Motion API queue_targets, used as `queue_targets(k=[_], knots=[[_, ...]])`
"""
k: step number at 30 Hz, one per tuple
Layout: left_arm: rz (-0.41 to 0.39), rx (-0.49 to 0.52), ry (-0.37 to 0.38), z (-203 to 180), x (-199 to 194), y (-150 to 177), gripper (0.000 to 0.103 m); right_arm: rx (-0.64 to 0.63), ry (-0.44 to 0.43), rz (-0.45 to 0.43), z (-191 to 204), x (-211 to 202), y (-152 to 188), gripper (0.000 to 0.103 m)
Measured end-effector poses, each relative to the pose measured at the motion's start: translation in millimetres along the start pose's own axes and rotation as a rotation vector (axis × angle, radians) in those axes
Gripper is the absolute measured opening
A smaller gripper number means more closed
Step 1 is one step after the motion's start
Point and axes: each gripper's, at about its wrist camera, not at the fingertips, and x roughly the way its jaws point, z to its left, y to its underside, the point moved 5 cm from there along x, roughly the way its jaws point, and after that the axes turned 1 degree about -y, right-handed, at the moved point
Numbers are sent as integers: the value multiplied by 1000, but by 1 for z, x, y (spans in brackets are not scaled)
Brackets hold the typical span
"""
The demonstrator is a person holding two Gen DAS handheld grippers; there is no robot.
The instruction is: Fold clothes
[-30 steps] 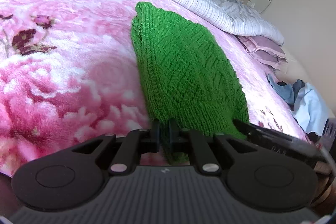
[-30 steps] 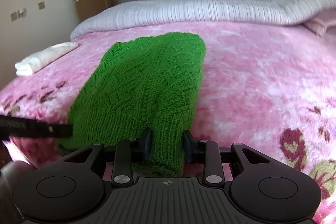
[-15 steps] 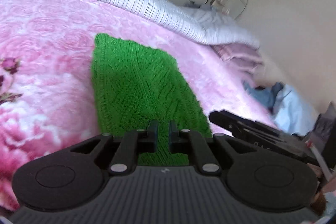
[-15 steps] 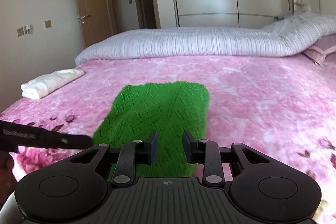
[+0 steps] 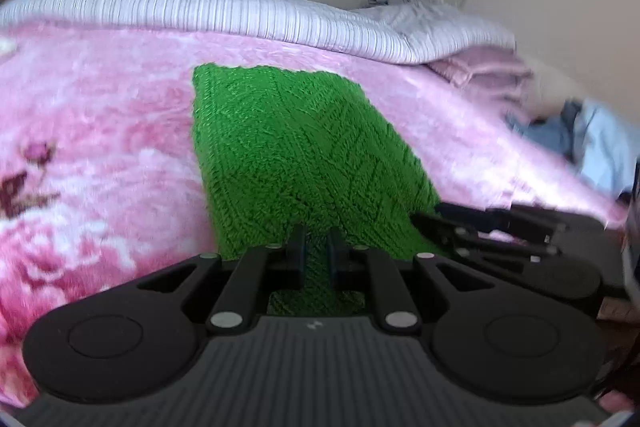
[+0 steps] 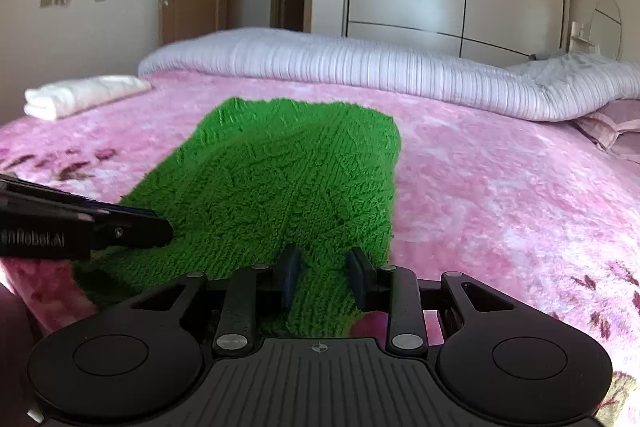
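1. Left wrist view: the left gripper [image 5: 316,247] has its fingers a small gap apart, with green knit showing in that gap. Whether it pinches the sweater [image 5: 296,151] I cannot tell. The right gripper [image 5: 424,221] reaches in at the sweater's near right corner.
2. Right wrist view: the right gripper [image 6: 323,273] is released, its fingers wide apart over the near hem.
3. The sweater [image 6: 288,179] lies flat on the bed [image 6: 500,195] as a narrow strip, near the bed's front edge.
4. Its long axis runs straight away from both grippers toward the duvet [image 6: 400,75]; both are about equally near its near end.
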Motion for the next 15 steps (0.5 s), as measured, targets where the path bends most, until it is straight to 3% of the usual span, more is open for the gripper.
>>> queue_targets(k=[5,9,12,15], knots=[[-43,31,27,-2,11,-41,10,89,-52,-15,-21,-11,-36,31],[-71,68,38,-5,26,-71,10,70,-32,-53,-36,10,-71,31],[-43,109,9,-3,52,-72,10,33,-40,-56,-38,35,-79,31],[-27,117,-14,8,68,-55,18,-10,-53,-34,-37,60,-78,26]])
